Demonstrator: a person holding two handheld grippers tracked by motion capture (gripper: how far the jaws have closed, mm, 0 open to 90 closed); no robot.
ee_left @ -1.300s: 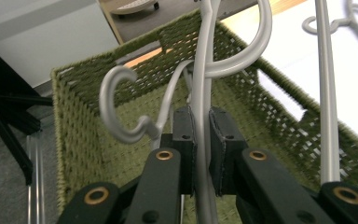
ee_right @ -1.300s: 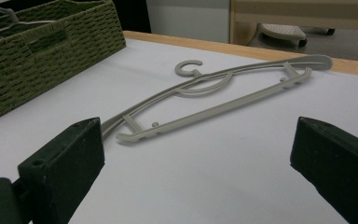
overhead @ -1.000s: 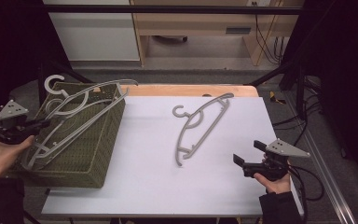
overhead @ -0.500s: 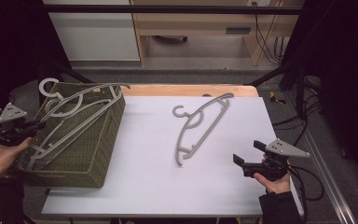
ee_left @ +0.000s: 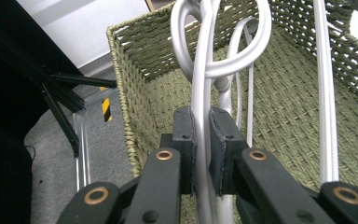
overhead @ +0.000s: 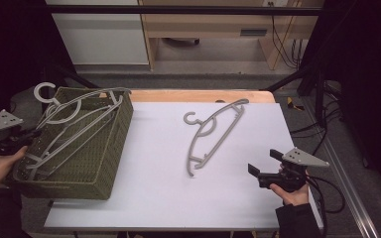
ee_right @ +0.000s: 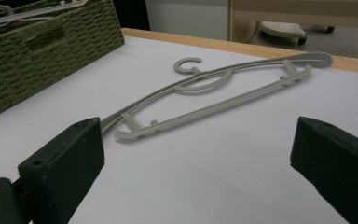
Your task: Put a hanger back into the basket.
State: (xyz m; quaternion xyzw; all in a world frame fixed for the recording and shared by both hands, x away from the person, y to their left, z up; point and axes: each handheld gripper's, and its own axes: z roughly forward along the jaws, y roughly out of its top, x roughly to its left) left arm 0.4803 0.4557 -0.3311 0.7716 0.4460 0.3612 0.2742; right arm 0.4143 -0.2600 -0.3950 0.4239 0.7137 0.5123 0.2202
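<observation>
Holding: left gripper (ee_left: 202, 140) pinches grey hanger (ee_left: 200, 84) – over, perhaps inside, basket (overhead: 110, 148)
Waiting: right gripper (overhead: 264, 167) spread – table hanger (overhead: 213, 134) ahead

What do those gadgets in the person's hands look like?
Both are black two-jaw tools. The left gripper has flat black pads and brass-coloured rivets on its links. The right gripper bears a grey three-cornered plate and trails a black cable. Dark sleeves cover both forearms.

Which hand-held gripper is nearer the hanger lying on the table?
Right. The right hand-held gripper sits open just beside the hanger; the left hand-held gripper is across at the basket.
</observation>
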